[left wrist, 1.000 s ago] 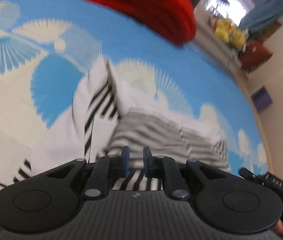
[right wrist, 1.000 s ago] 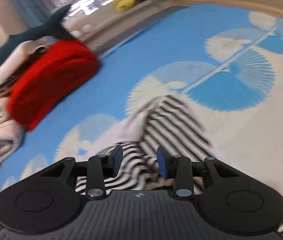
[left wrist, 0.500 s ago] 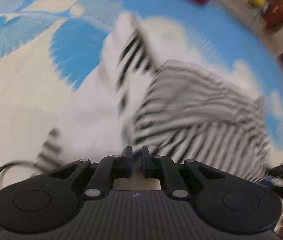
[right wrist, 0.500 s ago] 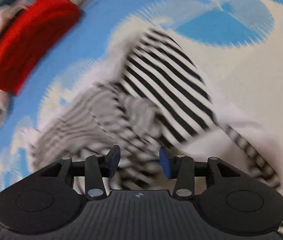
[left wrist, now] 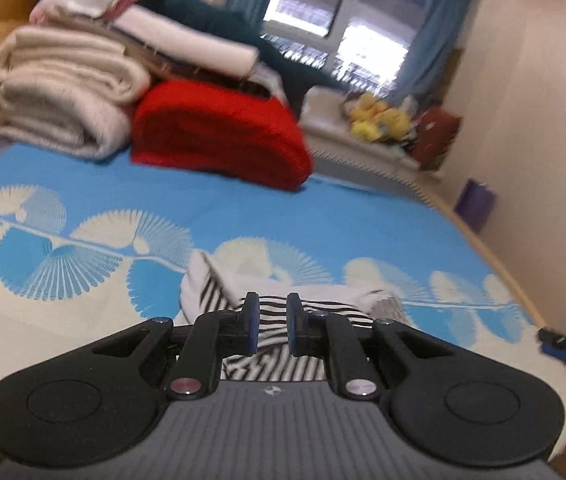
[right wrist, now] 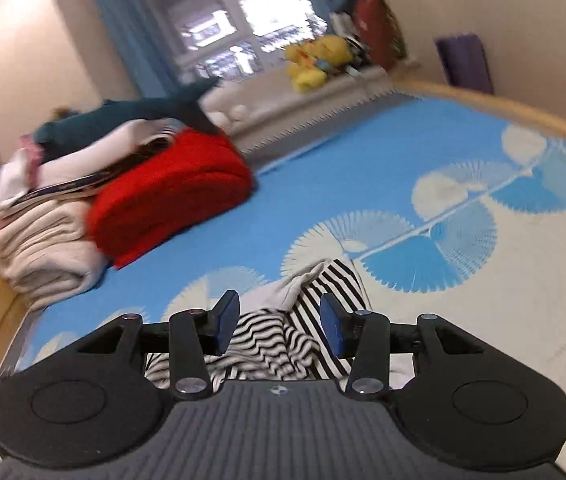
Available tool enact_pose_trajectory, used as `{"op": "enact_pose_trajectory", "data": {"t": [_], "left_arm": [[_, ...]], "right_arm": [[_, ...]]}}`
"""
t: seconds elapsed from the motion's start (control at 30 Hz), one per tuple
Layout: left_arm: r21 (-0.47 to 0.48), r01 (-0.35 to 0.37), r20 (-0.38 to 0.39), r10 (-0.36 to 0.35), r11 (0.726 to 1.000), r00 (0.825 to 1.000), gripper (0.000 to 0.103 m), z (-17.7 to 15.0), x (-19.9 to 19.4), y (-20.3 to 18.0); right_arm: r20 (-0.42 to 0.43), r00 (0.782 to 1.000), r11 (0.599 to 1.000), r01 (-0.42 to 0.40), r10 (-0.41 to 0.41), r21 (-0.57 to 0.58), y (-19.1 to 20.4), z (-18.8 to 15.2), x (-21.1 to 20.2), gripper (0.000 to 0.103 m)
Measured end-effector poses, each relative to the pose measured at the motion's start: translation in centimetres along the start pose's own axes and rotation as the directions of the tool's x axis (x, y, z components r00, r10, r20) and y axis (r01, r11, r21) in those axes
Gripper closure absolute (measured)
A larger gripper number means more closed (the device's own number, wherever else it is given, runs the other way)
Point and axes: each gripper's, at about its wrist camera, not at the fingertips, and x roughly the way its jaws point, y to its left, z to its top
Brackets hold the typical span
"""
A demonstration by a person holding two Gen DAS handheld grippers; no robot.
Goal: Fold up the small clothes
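Note:
A small black-and-white striped garment (left wrist: 207, 292) lies crumpled on the blue fan-patterned mat (left wrist: 323, 216), partly hidden behind my fingers in both views. My left gripper (left wrist: 270, 308) hovers above its near side. The jaws stand a narrow gap apart with nothing pinched between them. In the right wrist view the garment (right wrist: 331, 280) shows a striped sleeve pointing away and a rumpled body. My right gripper (right wrist: 279, 314) is open above it, jaws well apart and empty. A blue-and-black part of the right gripper (left wrist: 563, 346) shows at the right edge of the left wrist view.
A folded red blanket (left wrist: 219, 136) and a stack of cream blankets (left wrist: 63, 92) with other laundry stand at the mat's far side. Yellow plush toys (left wrist: 379, 116) sit on the window ledge. A wooden rim (left wrist: 523, 292) borders the mat at right, with a purple box (left wrist: 475, 204) beyond.
Both grippers have risen and drawn back from the striped garment, tilting up so the room shows. The garment stays on the mat. The right jaws stand slightly wider.

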Motion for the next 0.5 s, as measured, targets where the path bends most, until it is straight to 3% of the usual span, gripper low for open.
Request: {"op": "enact_pose_trajectory", "data": {"t": [0.13, 0.27, 0.3, 0.33, 0.37, 0.43, 0.5], "left_arm": [[0.047, 0.026, -0.012, -0.026, 0.999, 1.0, 0.09, -3.9, -4.2, -0.4], [-0.003, -0.015, -0.09, 0.015, 1.0, 0.996, 0.09, -10.5, -2.5, 2.2], [-0.019, -0.044, -0.146, 0.041, 0.999, 0.989, 0.09, -12.0, -1.5, 3.1], [-0.028, -0.101, -0.255, 0.091, 0.994, 0.963, 0.09, -12.6, -0.2, 3.8], [-0.057, -0.14, -0.312, 0.116, 0.989, 0.943, 0.09, -13.1, 0.7, 4.6], [-0.141, -0.154, -0.36, 0.094, 0.978, 0.928, 0.088, -13.4, 1.7, 6.2], [-0.215, -0.188, -0.401, 0.089, 0.958, 0.912, 0.078, -13.8, 2.6, 7.7]], "right_arm": [[-0.042, 0.996, 0.997, 0.079, -0.078, 0.025, -4.2, -3.3, -3.5, 0.056], [-0.159, 0.975, 0.985, 0.164, -0.155, 0.046, -7.7, -7.4, -2.6, 0.056], [-0.234, 0.959, 0.98, 0.183, -0.161, 0.076, -8.4, -8.1, -1.9, 0.056], [-0.289, 0.947, 0.975, 0.18, -0.137, 0.127, -9.2, -8.7, -1.4, 0.055], [-0.33, 0.938, 0.97, 0.17, -0.105, 0.175, -9.9, -9.1, -0.8, 0.055], [-0.412, 0.907, 0.955, 0.196, -0.09, 0.222, -10.9, -9.9, 0.7, 0.055], [-0.46, 0.883, 0.935, 0.236, -0.093, 0.264, -11.5, -10.3, 1.6, 0.055]]}}
